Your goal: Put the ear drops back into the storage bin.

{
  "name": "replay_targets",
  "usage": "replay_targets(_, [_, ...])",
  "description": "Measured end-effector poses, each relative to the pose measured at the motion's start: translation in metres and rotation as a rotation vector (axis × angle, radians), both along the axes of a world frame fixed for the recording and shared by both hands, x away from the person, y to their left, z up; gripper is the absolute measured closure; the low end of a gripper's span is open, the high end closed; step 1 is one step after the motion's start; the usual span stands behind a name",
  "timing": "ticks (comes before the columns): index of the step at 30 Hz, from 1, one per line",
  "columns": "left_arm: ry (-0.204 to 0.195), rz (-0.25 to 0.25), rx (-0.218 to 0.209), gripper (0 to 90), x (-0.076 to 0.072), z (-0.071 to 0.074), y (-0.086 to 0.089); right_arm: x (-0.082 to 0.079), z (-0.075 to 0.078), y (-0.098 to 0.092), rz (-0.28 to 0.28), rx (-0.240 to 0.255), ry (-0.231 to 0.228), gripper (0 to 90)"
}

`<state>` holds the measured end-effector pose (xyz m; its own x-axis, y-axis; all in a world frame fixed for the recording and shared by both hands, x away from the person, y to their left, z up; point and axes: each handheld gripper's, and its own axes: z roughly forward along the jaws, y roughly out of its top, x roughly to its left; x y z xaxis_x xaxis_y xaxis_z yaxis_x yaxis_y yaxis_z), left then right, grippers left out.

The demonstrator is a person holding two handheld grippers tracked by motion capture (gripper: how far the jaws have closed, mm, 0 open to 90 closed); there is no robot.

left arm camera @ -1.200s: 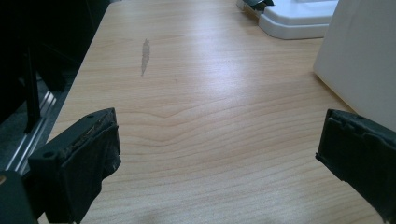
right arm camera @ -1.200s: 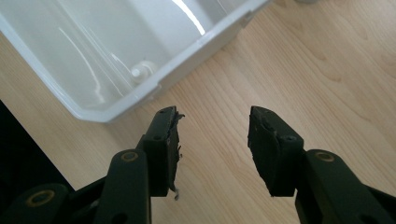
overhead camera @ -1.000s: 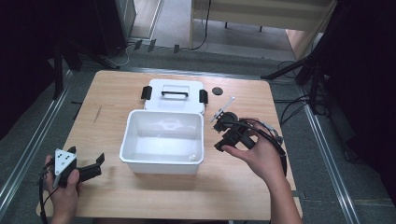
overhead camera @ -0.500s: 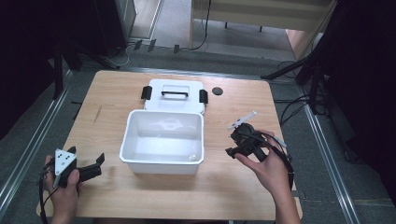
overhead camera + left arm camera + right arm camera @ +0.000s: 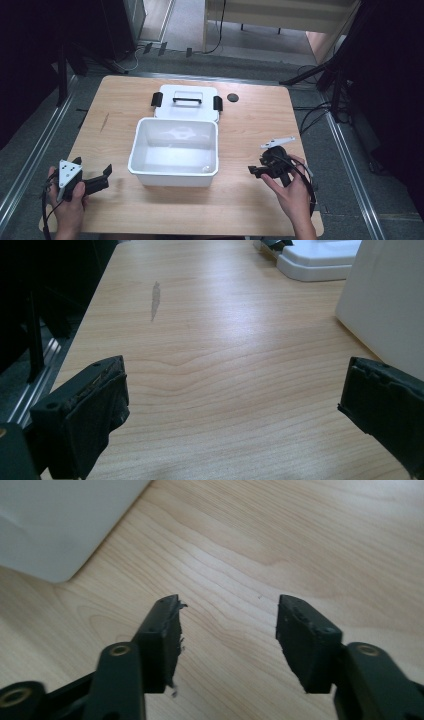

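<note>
Wooden table (image 5: pixel 250 115) sat mid-frame in the high view, w/ a white open bin (image 5: pixel 175 150) at its centre and the bin's lid (image 5: pixel 186 101) lying flat just behind it, touching or nearly so, black handle and black clips on top. Small dark round disc (image 5: pixel 232 97) lay on the wood just right of the lid, apart from it.

Left gripper (image 5: pixel 102 177) was down at the lower left of that view, held in the left hand (image 5: pixel 67 207), grey three-cornered plate on top, jaws pointing right toward the bin but short of it. In the left gripper view its gripper (image 5: pixel 235 405) had jaws spread wide, nothing between them but bare wood; the bin's white wall (image 5: pixel 390 300) stood at the right edge, lid corner (image 5: pixel 315 260) up top, and a pale scuff mark (image 5: pixel 155 300) showed on the table at upper left.

Right gripper (image 5: pixel 257 170) was at lower right in the high view, in the right hand (image 5: pixel 292 192), near the bin's right side, not touching. In the right gripper view its gripper (image 5: pixel 227 630) was also parted, moderately wide, empty, tips over bare wood; the bin's rounded corner (image 5: pixel 60 525) sat at upper left.
</note>
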<state>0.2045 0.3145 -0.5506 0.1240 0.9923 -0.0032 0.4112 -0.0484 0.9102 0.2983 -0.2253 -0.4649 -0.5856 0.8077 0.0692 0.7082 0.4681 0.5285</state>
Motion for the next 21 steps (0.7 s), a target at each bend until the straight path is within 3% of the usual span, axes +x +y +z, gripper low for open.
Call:
replay_targets(5, [-0.002,0.001,-0.001,0.0,0.000,0.000,0.000,-0.004,-0.014,-0.022,-0.095,0.106,-0.028,37.0])
replay_targets(10, [-0.001,0.001,-0.001,0.0,0.000,0.000,0.000,-0.011,-0.027,-0.047,-0.180,0.226,-0.096,34.9])
replay_targets(17, [0.000,0.002,-0.001,0.0,0.000,0.000,0.000,-0.026,-0.046,-0.071,-0.253,0.316,-0.248,31.9])
replay_targets(21, [0.000,0.003,-0.001,0.0,0.000,0.000,0.000,-0.037,-0.061,-0.085,-0.319,0.360,-0.406,33.4])
